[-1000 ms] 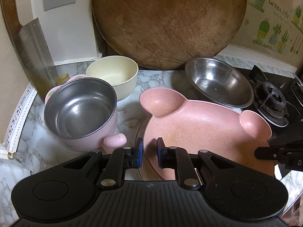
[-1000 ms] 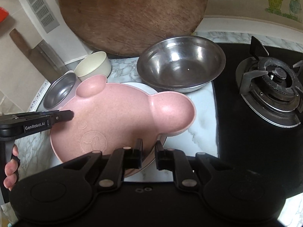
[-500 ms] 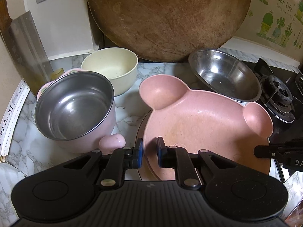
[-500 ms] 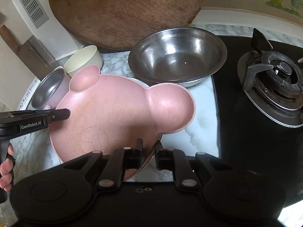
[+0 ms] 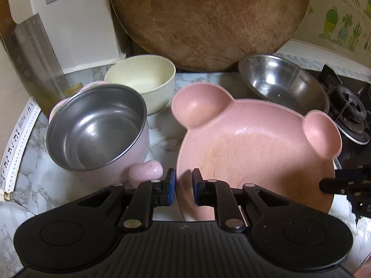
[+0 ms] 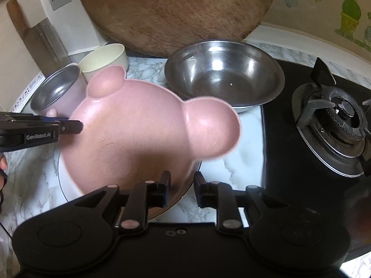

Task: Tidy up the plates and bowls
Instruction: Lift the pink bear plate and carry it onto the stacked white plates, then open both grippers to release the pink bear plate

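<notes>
A pink bear-shaped plate (image 5: 250, 153) (image 6: 139, 134) hangs tilted above a white plate (image 6: 62, 173) on the marble counter. My left gripper (image 5: 183, 185) is shut on the pink plate's left rim; in the right wrist view it (image 6: 69, 125) comes in from the left. The jaws of my right gripper (image 6: 182, 186) are opening, with the plate's near rim loose between them and the pads off it. Its tip (image 5: 324, 185) shows at the right of the left wrist view. Behind stand a steel bowl (image 6: 222, 74), a cream bowl (image 5: 141, 78) and a pink steel-lined pot (image 5: 97, 125).
A large round wooden board (image 5: 208, 18) leans on the back wall. A cleaver (image 5: 34, 58) stands at the far left. A black gas hob with a burner (image 6: 336, 125) fills the right side. A hand (image 6: 2, 169) shows at the left edge.
The right gripper's jaws have parted off the pink plate's rim. The plate has risen and tilted in the left gripper's hold, its right ear swinging toward the steel bowl.
</notes>
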`<state>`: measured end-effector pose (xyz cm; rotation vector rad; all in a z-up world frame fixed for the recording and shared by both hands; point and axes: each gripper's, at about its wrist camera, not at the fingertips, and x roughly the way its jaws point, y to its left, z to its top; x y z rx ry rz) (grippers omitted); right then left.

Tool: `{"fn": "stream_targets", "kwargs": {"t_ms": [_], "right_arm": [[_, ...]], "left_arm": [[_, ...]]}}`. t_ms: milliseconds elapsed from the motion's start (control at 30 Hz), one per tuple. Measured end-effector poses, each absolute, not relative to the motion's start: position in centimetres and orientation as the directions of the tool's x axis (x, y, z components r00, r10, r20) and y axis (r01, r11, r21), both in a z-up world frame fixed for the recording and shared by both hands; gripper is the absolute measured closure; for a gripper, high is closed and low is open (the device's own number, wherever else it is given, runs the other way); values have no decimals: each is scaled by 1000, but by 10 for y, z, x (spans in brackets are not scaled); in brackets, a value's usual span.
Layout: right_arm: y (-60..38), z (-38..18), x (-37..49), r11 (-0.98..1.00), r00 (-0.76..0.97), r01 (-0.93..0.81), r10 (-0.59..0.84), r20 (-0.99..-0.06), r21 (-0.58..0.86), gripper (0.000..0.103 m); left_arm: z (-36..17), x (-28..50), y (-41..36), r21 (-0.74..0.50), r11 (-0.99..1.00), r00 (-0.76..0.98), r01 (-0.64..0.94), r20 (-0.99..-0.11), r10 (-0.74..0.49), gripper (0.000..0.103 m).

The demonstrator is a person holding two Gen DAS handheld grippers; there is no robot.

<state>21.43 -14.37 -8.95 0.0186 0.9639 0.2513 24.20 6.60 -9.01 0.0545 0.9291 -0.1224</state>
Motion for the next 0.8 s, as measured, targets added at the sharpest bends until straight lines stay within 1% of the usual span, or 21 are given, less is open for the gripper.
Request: {"fn": "stream_targets", "kwargs": {"t_ms": [200,333,533,667,700,767,800], "right_arm": [[-144,-88,211,969,539,-205,232,-810,141,78],[-144,-85,208,967,540,-203,243,-806,156,70],[-141,-78,198,966,545,-197,252,-800,169,65],[-139,-70,191,965,557,-192,257,-790,179,60],[-138,-68,189,964,559,-192,262,-787,184,59],[-136,-64,186,964,564,-191,263,-783,187,56],[-135,-61,184,963,568,-192,266,-779,188,54]], "left_arm": [[-89,236,71,-13,990,594,137,-799,-93,89],[-85,230,72,-18,988,593,151,-798,-105,88],[-76,218,70,-30,983,604,182,-785,-136,88],[-67,207,68,-46,978,615,203,-771,-164,88],[-66,205,68,-47,977,618,206,-768,-167,86],[-62,200,66,-51,975,626,215,-759,-178,73],[-60,198,66,-54,975,632,217,-754,-182,61]]}}
